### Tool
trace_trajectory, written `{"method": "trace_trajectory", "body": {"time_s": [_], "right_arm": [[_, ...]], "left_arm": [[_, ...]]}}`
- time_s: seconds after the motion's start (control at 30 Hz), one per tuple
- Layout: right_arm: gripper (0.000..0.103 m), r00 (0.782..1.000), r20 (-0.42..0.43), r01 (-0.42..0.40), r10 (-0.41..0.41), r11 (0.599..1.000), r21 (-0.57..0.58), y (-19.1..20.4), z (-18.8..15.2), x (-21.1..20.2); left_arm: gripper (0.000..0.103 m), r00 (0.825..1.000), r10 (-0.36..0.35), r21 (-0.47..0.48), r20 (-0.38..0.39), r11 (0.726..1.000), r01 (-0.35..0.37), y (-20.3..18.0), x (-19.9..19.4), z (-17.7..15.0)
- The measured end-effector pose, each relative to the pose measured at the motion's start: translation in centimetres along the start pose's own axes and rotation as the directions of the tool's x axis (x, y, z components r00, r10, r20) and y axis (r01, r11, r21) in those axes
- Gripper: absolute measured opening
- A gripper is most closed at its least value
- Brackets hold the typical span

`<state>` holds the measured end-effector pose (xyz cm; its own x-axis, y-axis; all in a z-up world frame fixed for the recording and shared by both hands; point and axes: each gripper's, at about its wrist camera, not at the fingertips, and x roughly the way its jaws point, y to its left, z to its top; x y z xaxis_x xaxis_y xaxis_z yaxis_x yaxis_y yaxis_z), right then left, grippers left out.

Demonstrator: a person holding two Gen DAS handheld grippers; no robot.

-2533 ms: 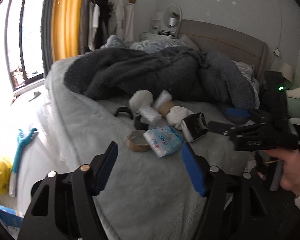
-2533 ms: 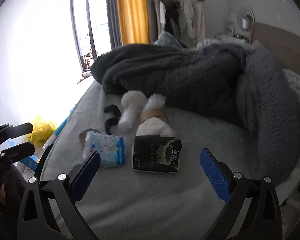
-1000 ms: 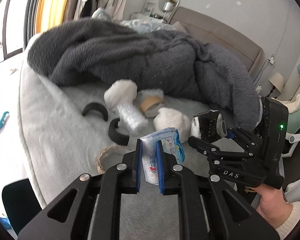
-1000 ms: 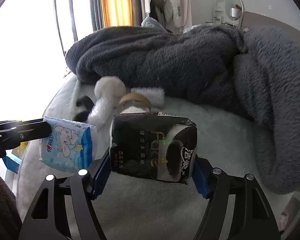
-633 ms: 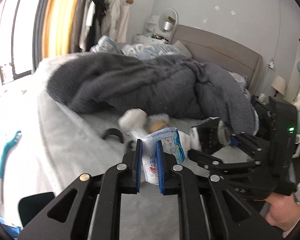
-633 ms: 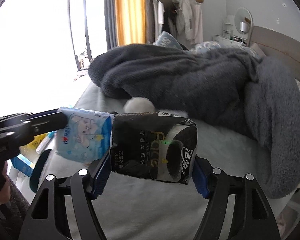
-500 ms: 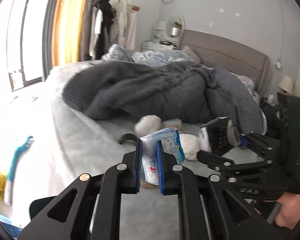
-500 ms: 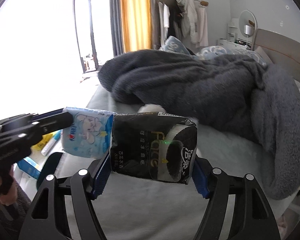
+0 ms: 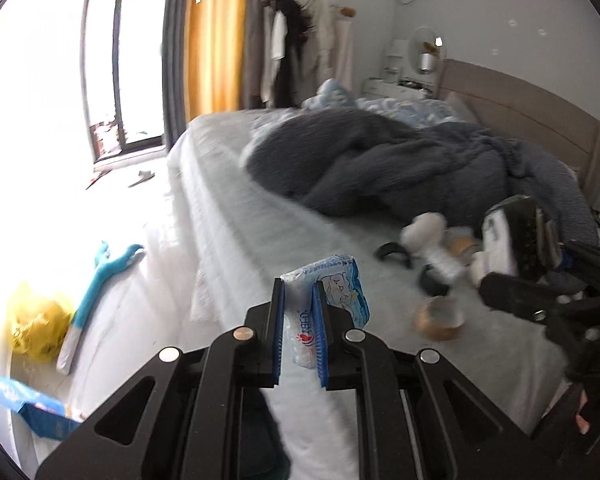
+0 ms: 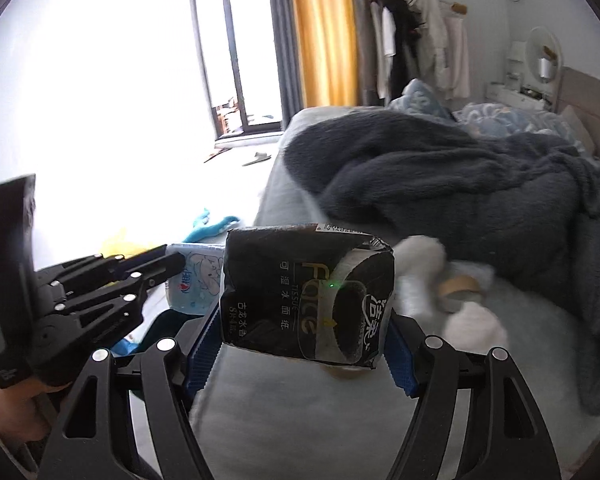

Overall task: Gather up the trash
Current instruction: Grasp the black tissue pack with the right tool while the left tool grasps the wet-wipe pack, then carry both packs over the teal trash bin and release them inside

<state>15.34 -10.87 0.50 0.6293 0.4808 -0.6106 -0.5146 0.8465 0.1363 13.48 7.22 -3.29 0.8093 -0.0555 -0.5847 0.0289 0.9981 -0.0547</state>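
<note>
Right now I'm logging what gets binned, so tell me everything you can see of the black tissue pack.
The black tissue pack is a soft, glossy plastic packet, crumpled at the edges, printed with white lettering and a white oval. A white label strip runs along its top edge. It sits lengthwise across the right gripper, clamped at both ends by the blue pads and held up off the bed. Nothing else touches it.

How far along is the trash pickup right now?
Done: nothing visibly binned yet. In hand: the left hand-held gripper is shut on the blue pack, and the right hand-held gripper clamps the black pack, both lifted off the bed. Left: the tape roll, white wads, and black rings lie on the bed. No bin in view.
</note>
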Motion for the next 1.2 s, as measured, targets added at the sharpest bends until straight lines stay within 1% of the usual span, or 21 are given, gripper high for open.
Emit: {"method": "trace_trajectory", "body": {"time_s": [0.13,0.27,0.33,0.43,0.63,0.8,0.83,0.87,1.0,1.1,1.2], "right_arm": [[0.072,0.999,-0.031,-0.042,0.042,0.999,0.003,1.4,0.7,1.3],[0.072,0.995,-0.054,-0.088,0.088,0.996,0.012,3.1,1.7,2.9],[0.072,0.992,-0.065,-0.107,0.107,0.994,0.011,4.0,2.0,3.6],[0.072,0.989,-0.080,-0.124,0.122,0.992,-0.022,6.3,2.4,4.7],[0.072,0.981,-0.106,-0.168,0.161,0.984,-0.055,9.3,3.5,6.6],[0.072,0.971,-0.150,-0.198,0.186,0.978,-0.069,11.6,3.9,8.9],[0.072,0.967,-0.165,-0.208,0.194,0.976,-0.070,12.2,4.0,9.6],[0.072,0.964,-0.174,-0.214,0.199,0.974,-0.071,12.5,3.9,10.0],[0.072,0.951,-0.225,-0.236,0.214,0.969,-0.075,13.9,3.5,12.1],[0.072,0.938,-0.268,-0.246,0.218,0.966,-0.075,14.8,3.1,13.7],[0.072,0.926,-0.307,-0.251,0.217,0.965,-0.076,15.5,2.6,15.4]], "left_arm": [[0.015,0.997,0.049,-0.020,-0.051,0.999,-0.050,2.6,0.4,-1.0],[0.015,0.989,0.099,-0.040,-0.107,0.994,-0.103,5.5,1.0,-2.4],[0.015,0.986,0.110,-0.056,-0.129,0.991,-0.118,6.8,1.2,-3.0],[0.015,0.980,0.123,-0.071,-0.155,0.988,-0.135,8.4,1.4,-3.8],[0.015,0.961,0.139,-0.119,-0.238,0.978,-0.171,12.0,2.4,-6.1],[0.015,0.943,0.119,-0.177,-0.312,0.968,-0.180,14.3,3.4,-7.9],[0.015,0.937,0.118,-0.183,-0.328,0.965,-0.186,14.6,3.7,-8.3],[0.015,0.928,0.120,-0.187,-0.352,0.963,-0.196,15.1,4.0,-8.8],[0.015,0.887,0.108,-0.205,-0.448,0.954,-0.220,16.7,5.5,-11.1],[0.015,0.853,0.080,-0.234,-0.515,0.945,-0.230,18.0,6.5,-13.0],[0.015,0.830,0.045,-0.271,-0.556,0.934,-0.232,19.1,6.9,-14.6]]}}
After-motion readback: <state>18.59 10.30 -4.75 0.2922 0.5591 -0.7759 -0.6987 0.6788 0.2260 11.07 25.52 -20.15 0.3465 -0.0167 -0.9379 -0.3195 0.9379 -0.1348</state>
